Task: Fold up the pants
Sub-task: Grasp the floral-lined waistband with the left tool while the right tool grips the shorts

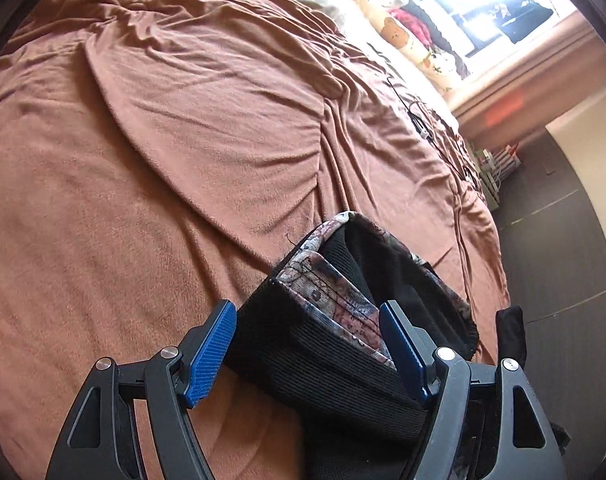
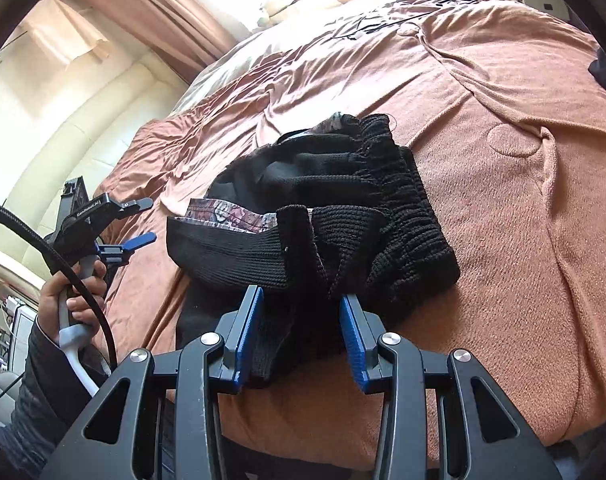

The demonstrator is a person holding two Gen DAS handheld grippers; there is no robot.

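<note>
The black knit pants with a patterned lining lie bunched in a rough folded heap on the brown bed cover. My right gripper is open, its blue fingers astride the near edge of the heap without closing on it. My left gripper is open too, with the black ribbed fabric and its patterned lining between and beyond the fingers. In the right wrist view the left gripper shows at the left of the heap, held in a hand, jaws apart.
The brown bed cover is wrinkled and spreads wide beyond the pants. Pillows and a stuffed toy lie at the head under a bright window. A dark floor lies past the bed edge. A cable hangs by the hand.
</note>
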